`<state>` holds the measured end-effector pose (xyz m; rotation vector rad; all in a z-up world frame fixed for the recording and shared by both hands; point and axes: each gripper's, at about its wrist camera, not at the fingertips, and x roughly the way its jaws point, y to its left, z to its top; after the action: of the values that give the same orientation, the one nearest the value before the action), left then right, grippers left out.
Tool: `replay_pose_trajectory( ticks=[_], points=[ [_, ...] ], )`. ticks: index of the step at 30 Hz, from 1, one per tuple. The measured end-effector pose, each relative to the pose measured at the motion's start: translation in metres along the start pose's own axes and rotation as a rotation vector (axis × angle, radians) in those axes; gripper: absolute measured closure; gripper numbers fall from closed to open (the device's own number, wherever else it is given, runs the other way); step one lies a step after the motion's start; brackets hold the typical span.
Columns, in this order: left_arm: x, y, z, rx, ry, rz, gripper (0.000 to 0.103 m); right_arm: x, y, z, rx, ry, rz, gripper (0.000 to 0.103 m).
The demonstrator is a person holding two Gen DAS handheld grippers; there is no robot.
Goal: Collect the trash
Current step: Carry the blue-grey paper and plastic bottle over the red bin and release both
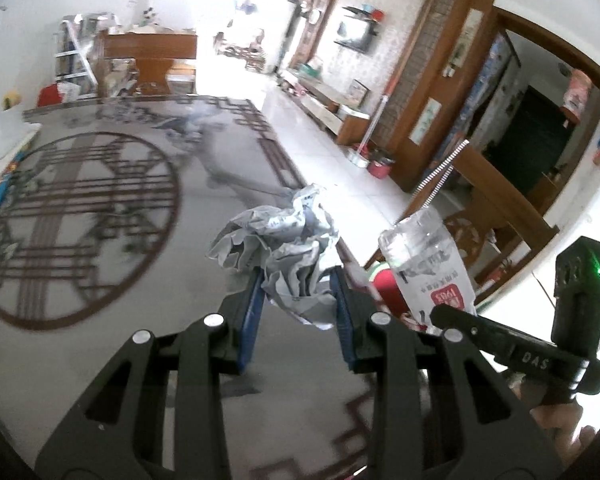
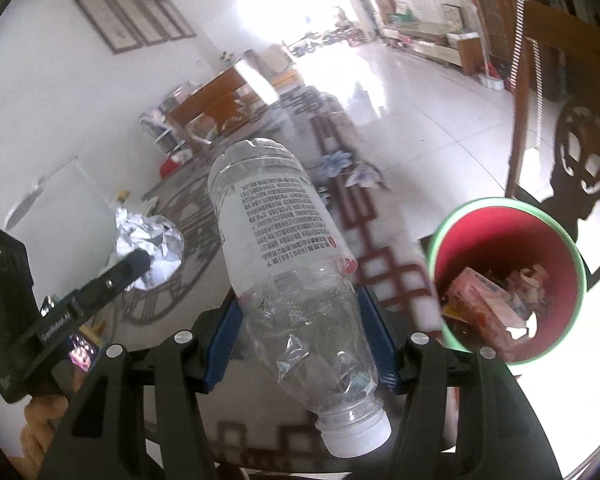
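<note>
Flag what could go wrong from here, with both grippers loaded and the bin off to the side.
1. The right gripper clamps the empty plastic bottle low on its crinkled body, cap end toward the camera; the long base end overhangs, so it may pivot or slip.
2. The left gripper pinches only the lower part of the crumpled paper; loose folds could pull free.
3. The red bin already holds trash, and the grippers travel close together, so a release could miss.

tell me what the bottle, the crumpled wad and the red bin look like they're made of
Bottle: thin clear plastic, glossy; you see through it, its wall is dented, and it has a printed label and white cap.
Crumpled wad: likely printed paper, matte grey-white with sharp creases and faint print.
Red bin: probably moulded plastic, smooth red wall with a green rim.
</note>
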<state>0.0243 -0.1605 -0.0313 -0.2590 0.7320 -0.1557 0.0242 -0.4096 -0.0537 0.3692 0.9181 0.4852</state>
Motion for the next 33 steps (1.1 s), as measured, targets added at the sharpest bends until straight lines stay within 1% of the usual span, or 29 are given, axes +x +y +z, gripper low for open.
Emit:
replay_pose_trajectory(
  ticks=[4, 8, 11, 23, 33],
  points=[
    [0.011, -0.016, -0.003, 0.024, 0.021, -0.025, 0.071, -0.009, -0.017, 0.000, 0.032, -0.016, -0.024, 0.046],
    [0.019, -0.021, -0.005, 0.025, 0.045, -0.033, 0.071, -0.009, -0.028, -0.001, 0.061, -0.011, -0.031, 0.046],
    [0.025, -0.025, -0.006, 0.033, 0.062, -0.036, 0.071, -0.008, -0.033, 0.001, 0.086, -0.014, -0.016, 0.046],
    [0.044, -0.040, -0.018, 0.058, 0.125, -0.056, 0.071, -0.017, -0.051, 0.002, 0.124, -0.032, -0.040, 0.046],
    [0.053, -0.048, -0.018, 0.076, 0.140, -0.066, 0.071, -0.022, -0.060, 0.003, 0.144, -0.046, -0.055, 0.046]
  ],
)
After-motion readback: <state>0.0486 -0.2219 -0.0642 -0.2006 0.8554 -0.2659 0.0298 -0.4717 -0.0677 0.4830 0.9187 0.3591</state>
